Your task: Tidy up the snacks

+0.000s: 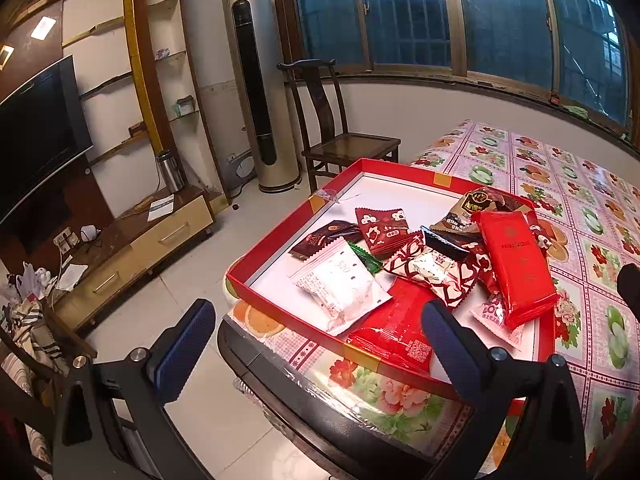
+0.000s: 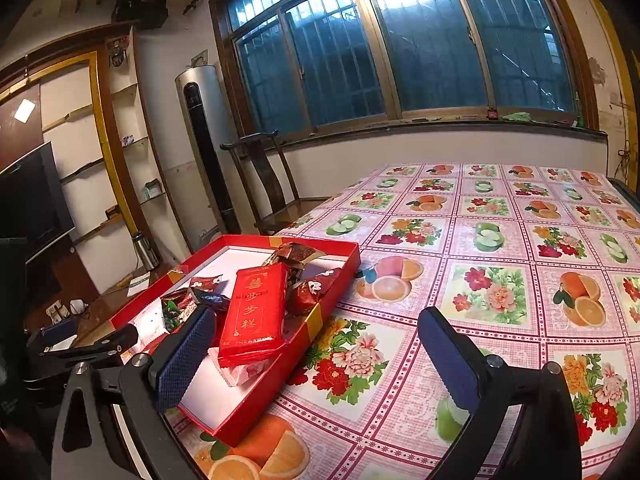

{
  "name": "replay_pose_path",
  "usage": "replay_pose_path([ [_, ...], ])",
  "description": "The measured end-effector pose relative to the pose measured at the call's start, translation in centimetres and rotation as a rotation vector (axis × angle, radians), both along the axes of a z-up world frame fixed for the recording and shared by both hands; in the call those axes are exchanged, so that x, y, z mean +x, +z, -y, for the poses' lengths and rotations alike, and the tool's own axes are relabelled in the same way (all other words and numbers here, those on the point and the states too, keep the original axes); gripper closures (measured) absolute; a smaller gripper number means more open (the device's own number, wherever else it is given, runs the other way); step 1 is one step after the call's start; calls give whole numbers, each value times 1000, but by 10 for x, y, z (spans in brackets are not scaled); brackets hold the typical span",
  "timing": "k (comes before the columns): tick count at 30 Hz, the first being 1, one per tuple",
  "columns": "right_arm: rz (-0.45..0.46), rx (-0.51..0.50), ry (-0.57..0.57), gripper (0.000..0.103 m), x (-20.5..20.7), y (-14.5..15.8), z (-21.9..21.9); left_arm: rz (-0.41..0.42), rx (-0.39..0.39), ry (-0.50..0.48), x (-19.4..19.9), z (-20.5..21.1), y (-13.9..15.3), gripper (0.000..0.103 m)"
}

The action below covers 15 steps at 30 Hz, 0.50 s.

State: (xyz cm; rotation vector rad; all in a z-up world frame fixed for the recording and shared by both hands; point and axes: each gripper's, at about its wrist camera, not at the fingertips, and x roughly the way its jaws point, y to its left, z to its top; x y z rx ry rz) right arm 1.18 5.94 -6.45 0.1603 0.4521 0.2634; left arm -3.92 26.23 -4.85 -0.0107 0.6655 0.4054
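Observation:
A shallow red box [image 1: 280, 236] with a white floor sits at the table's near left corner; it also shows in the right wrist view [image 2: 340, 258]. Several snack packets lie in it: a long red packet [image 1: 516, 264] [image 2: 254, 312] on top, a white packet [image 1: 340, 284], a red-and-white heart packet [image 1: 436, 268], a dark brown one [image 1: 328, 236]. My left gripper [image 1: 316, 344] is open and empty, hovering at the box's near edge. My right gripper [image 2: 316, 356] is open and empty, above the table beside the box's right wall.
The table [image 2: 500, 248] has a pink fruit-and-flower oilcloth. A dark wooden chair [image 1: 340, 140] stands at its far left side. A tall tower air conditioner [image 1: 256, 92], a TV [image 1: 36, 132] and low cabinet [image 1: 140, 240] stand to the left.

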Motion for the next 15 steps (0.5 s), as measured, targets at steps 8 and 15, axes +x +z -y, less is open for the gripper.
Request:
replay_pose_path([
  [8,-10,2,15,1,2,-2,-7,-4,-3,5,-1,-7,-2,0],
  [15,-9,2,25,1,3,-2,-11,-5,7,1,0,-10,-4,0],
])
